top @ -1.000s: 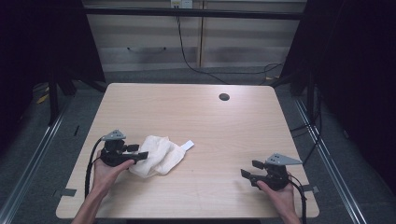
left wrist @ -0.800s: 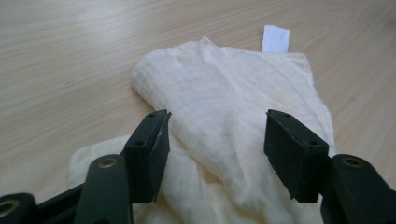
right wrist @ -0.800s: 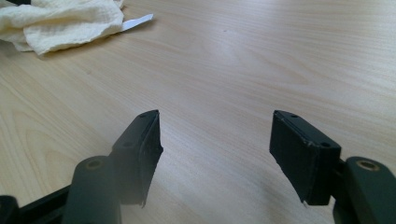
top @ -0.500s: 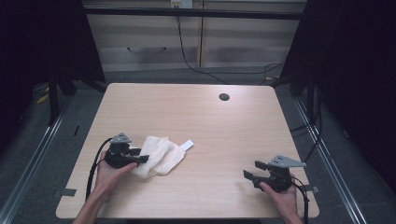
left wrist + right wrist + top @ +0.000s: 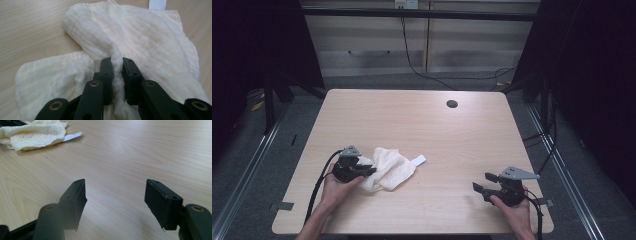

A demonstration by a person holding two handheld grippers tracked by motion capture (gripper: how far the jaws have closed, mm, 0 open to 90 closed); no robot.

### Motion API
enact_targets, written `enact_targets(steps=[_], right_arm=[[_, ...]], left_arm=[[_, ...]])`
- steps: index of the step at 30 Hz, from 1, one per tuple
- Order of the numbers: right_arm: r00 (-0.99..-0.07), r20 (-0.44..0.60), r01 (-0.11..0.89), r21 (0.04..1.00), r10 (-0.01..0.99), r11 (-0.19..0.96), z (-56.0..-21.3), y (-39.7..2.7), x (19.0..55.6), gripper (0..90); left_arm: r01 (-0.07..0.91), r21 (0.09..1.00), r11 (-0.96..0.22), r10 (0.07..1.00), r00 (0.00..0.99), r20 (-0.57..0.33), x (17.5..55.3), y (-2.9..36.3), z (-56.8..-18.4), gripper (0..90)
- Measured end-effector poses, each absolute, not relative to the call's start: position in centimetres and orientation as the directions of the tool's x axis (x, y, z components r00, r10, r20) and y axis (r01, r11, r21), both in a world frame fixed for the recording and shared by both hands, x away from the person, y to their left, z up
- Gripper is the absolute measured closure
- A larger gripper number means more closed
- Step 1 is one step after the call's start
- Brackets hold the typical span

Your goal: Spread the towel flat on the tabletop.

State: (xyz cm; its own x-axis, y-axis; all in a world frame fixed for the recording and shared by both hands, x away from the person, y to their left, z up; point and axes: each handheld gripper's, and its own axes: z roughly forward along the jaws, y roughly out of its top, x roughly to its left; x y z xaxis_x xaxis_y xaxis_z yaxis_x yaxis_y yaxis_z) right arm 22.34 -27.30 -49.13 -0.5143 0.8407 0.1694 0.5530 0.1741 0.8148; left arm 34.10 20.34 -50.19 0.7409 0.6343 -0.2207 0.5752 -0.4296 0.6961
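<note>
- No text, brand, number or sign can be read anywhere.
- The white tag [image 5: 418, 160] sticking out from the cream cloth [image 5: 388, 167], on the side away from the person's left hand, looks blank, though it may be too small and washed out to tell.
- The worktop [image 5: 422, 125] beyond the cloth bears no lettering.

Counted on one wooden table [image 5: 412, 115]: one cream cloth [image 5: 387, 167] with one white tag [image 5: 418, 160], one dark round grommet [image 5: 452, 104], two handheld grippers.
</note>
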Motion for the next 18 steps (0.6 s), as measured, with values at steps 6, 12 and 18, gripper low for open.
enact_targets(steps=[6,12,18], right_arm=[[-0.521,0.173,0.559,0.809,0.836,0.182,-49.2,-27.1,22.5,33.2],[-0.527,0.178,0.554,0.813,0.831,0.177,-49.2,-26.9,22.6,33.2],[-0.531,0.181,0.559,0.809,0.828,0.182,-49.3,-26.6,22.7,33.2]], left_arm=[[0.569,0.686,-0.453,0.618,0.755,-0.219,33.7,17.9,-50.0,77.4],[0.522,0.675,-0.521,0.562,0.806,-0.189,32.9,14.7,-49.8,77.1],[0.513,0.688,-0.513,0.550,0.812,-0.196,33.0,12.1,-50.0,77.9]])
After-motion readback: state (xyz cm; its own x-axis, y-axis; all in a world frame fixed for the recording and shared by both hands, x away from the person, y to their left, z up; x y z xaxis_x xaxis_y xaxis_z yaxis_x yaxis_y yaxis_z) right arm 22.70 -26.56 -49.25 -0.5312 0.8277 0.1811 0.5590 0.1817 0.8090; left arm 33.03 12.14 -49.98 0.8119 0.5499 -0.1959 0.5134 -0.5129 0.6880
